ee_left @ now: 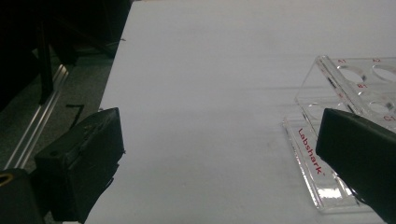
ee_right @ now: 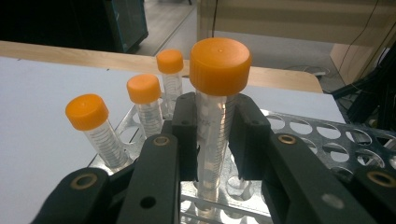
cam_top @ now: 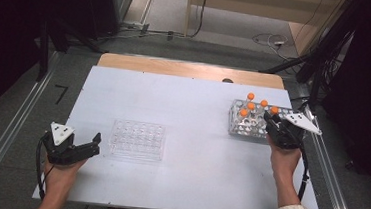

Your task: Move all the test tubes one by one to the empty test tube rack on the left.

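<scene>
Your right claw (ee_right: pixel 212 140) is clamped on a tube (ee_right: pixel 215 116) with an orange cap, the two black jaws pressing its clear wall from either side just under the cap. The tube stands upright, its long axis running straight up between the jaws, and its lower end sits down in a hole of the metal rack (ee_right: pixel 327 135). That upright axis is what the coming move turns on, as I read it: the way out of the hole is straight up along the tube, and a tilt while it is in the hole would likely bind it against the rim.

Three more capped tubes (ee_right: pixel 95 128) stand in the rack to the left in the right gripper view, close enough that a sideways drift could knock them.

From above, the rack (cam_top: pixel 237 126) sits at the far right of the white table (cam_top: pixel 194 100), with the right claw (cam_top: pixel 272 122) at its near right end.

Your left claw (cam_top: pixel 96 142) rests with its jaws apart and nothing between them, just beside the left end of the clear plastic rack (cam_top: pixel 138 140). That empty rack lies well to the left of the held tube, nearer your left hand (cam_top: pixel 63 172).
</scene>
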Demonstrator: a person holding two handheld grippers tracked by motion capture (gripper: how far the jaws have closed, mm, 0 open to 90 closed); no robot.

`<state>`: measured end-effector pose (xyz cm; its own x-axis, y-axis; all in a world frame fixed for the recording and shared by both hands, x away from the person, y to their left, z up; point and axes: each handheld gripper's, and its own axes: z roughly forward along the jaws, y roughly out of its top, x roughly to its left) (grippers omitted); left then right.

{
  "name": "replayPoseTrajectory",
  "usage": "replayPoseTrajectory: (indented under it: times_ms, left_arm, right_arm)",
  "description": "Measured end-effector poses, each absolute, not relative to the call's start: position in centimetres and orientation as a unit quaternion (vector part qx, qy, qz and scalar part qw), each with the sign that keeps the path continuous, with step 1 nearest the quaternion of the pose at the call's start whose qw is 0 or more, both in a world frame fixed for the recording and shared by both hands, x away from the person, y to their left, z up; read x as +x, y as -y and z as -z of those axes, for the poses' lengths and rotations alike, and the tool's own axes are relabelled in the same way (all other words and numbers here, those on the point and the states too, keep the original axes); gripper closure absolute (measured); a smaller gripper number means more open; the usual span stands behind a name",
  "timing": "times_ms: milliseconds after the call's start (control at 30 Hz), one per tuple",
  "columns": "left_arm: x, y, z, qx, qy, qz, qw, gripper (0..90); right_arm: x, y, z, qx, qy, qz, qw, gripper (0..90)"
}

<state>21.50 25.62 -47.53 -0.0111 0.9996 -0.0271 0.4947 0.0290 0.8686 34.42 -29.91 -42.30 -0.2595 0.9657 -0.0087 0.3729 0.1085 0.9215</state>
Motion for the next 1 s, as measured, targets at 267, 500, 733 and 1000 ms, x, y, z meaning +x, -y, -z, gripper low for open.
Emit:
replayPoseTrajectory:
  times_ms: [267,500,733,1000]
  left_arm:
    - [21.4,-25.5,47.1,0.601,-0.615,-0.355,0.367,1.8]
    - [21.5,-25.1,45.5,0.592,-0.613,-0.341,0.396,1.8]
    - [22.5,-23.6,42.7,0.595,-0.591,-0.325,0.437,2.9]
    - [24.5,-20.4,41.7,0.626,-0.556,-0.327,0.438,2.9]
  right_arm:
    - [33.5,29.9,41.0,0.496,-0.66,-0.452,0.338,71.1]
    - [32.1,29.7,40.3,0.486,-0.666,-0.459,0.332,71.2]
    - [30.9,29.3,40.2,0.48,-0.673,-0.464,0.319,71.2]
    - [30.6,28.4,40.7,0.471,-0.688,-0.46,0.306,71.2]
